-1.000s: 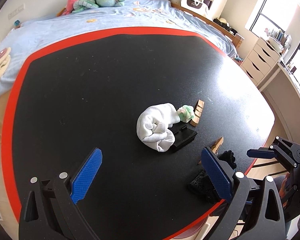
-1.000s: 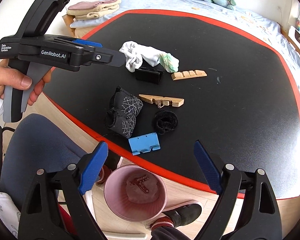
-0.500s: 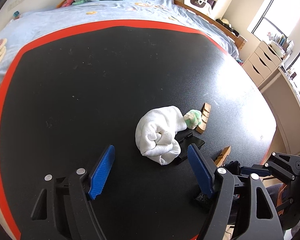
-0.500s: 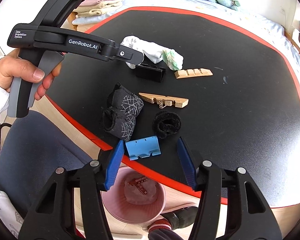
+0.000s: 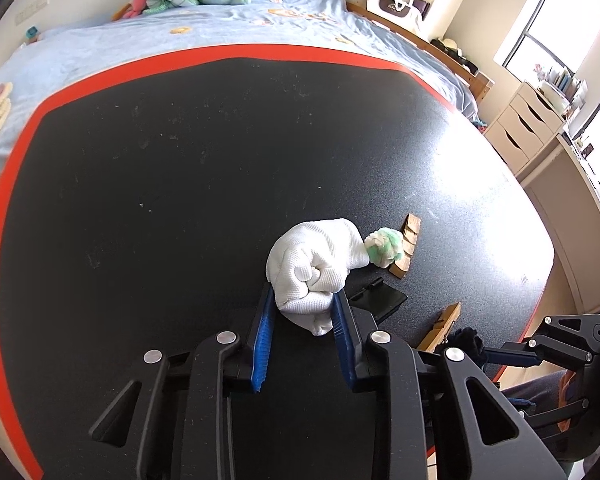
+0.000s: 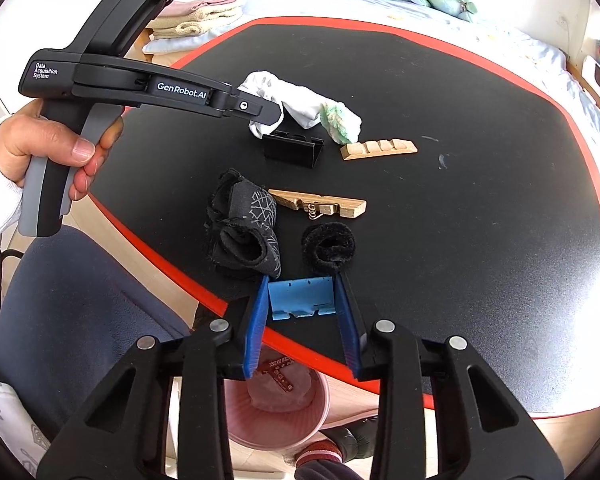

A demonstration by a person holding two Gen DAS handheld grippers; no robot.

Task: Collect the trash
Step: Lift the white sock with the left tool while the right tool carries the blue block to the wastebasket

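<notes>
My left gripper [image 5: 302, 304] is shut on a crumpled white cloth [image 5: 316, 268] lying on the black table [image 5: 160, 184]; the cloth also shows in the right wrist view [image 6: 296, 100]. My right gripper [image 6: 302, 288] is shut on a blue plastic piece [image 6: 302, 296] at the table's red front edge. A pink bin [image 6: 276, 404] with scraps inside stands on the floor right below it. A green-white wad [image 5: 384, 246] lies beside the cloth.
A black clip [image 6: 294, 148], two wooden clothespin halves [image 6: 378, 148] [image 6: 320, 204], a patterned black sock [image 6: 246, 228] and a black fuzzy ring [image 6: 328, 246] lie on the table. A blue chair [image 6: 72, 312] is at front left. A bed [image 5: 180, 32] lies beyond.
Both grippers moved forward and closed: the left jaws came in around the white cloth, the right jaws around the blue plastic piece.
</notes>
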